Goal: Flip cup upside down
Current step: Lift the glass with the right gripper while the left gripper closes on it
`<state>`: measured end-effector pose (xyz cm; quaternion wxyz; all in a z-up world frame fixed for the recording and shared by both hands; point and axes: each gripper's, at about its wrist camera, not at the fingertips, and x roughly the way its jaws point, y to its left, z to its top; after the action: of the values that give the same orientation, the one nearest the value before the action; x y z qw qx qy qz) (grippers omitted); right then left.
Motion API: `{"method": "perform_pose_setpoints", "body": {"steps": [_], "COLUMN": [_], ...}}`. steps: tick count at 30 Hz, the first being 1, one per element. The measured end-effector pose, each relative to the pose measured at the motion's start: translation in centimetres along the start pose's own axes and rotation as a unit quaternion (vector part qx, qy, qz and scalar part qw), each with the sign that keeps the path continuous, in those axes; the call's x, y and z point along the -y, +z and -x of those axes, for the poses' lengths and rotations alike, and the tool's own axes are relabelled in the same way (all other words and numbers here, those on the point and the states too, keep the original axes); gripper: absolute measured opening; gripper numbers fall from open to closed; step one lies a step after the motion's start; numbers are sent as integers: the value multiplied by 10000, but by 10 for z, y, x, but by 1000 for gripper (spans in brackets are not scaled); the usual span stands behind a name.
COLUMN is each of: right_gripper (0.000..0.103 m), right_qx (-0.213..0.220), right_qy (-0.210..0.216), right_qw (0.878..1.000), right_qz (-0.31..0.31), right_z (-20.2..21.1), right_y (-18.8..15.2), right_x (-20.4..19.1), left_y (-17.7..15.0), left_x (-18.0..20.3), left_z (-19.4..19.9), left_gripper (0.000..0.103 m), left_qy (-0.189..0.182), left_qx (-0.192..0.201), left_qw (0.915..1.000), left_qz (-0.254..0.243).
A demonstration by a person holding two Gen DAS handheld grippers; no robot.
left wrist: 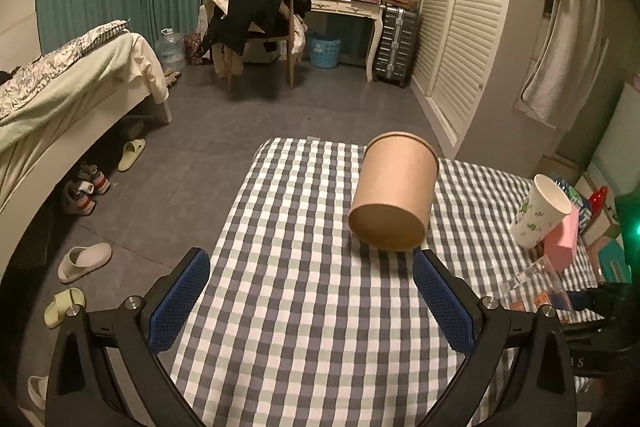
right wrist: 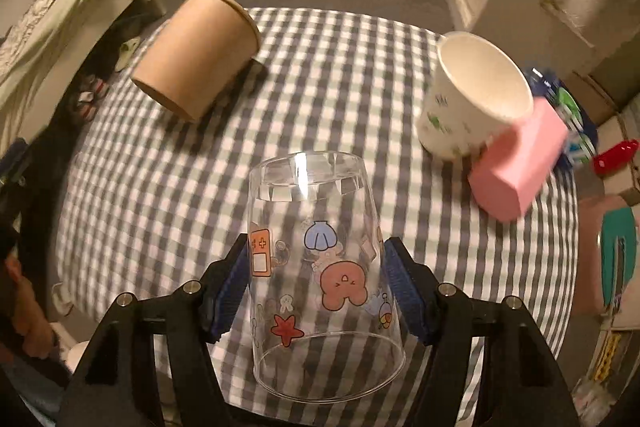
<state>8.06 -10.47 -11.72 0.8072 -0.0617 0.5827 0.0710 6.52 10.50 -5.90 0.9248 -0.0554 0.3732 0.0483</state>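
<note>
A clear plastic cup (right wrist: 316, 267) with cartoon stickers is held between the blue pads of my right gripper (right wrist: 314, 287), base pointing away and open mouth toward the camera, above the checked tablecloth (right wrist: 320, 67). Part of it shows at the right edge of the left wrist view (left wrist: 528, 275). My left gripper (left wrist: 312, 291) is open and empty over the cloth, just short of a brown paper cup (left wrist: 394, 191) that rests tilted, base toward me. The brown cup also shows in the right wrist view (right wrist: 196, 55).
A white printed paper cup (right wrist: 472, 95) leans on a pink block (right wrist: 520, 163) at the table's right; both show in the left wrist view (left wrist: 540, 211). Colourful items (right wrist: 576, 115) lie beyond. Left of the table are a bed (left wrist: 72, 87) and slippers (left wrist: 84, 261) on the floor.
</note>
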Motion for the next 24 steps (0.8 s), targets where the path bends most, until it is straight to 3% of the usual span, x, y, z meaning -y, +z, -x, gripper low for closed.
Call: {"method": "perform_pose_setpoints", "body": {"steps": [6, 9, 13, 19, 24], "right_gripper": [66, 85, 89, 90, 90], "right_qx": [-93, -48, 320, 946, 1069], "right_qy": [194, 247, 438, 148, -34], "right_qw": [9998, 9997, 9985, 9950, 9925], "right_qz": [8, -17, 13, -271, -595], "right_z": [-16, -16, 15, 70, 70], "right_y": [-7, -9, -15, -25, -34], "right_x": [4, 9, 27, 87, 142], "left_y": [-4, -4, -6, -2, -6], "left_x": [2, 7, 19, 68, 133], "left_z": [0, 3, 8, 12, -10], "left_gripper": [103, 103, 103, 103, 103], "left_qy": [124, 66, 45, -193, -675], "left_qx": [-55, -105, -183, -431, -1101], "left_qw": [9999, 9999, 9998, 9988, 9910], "left_qz": [9, 37, 23, -137, -350]}}
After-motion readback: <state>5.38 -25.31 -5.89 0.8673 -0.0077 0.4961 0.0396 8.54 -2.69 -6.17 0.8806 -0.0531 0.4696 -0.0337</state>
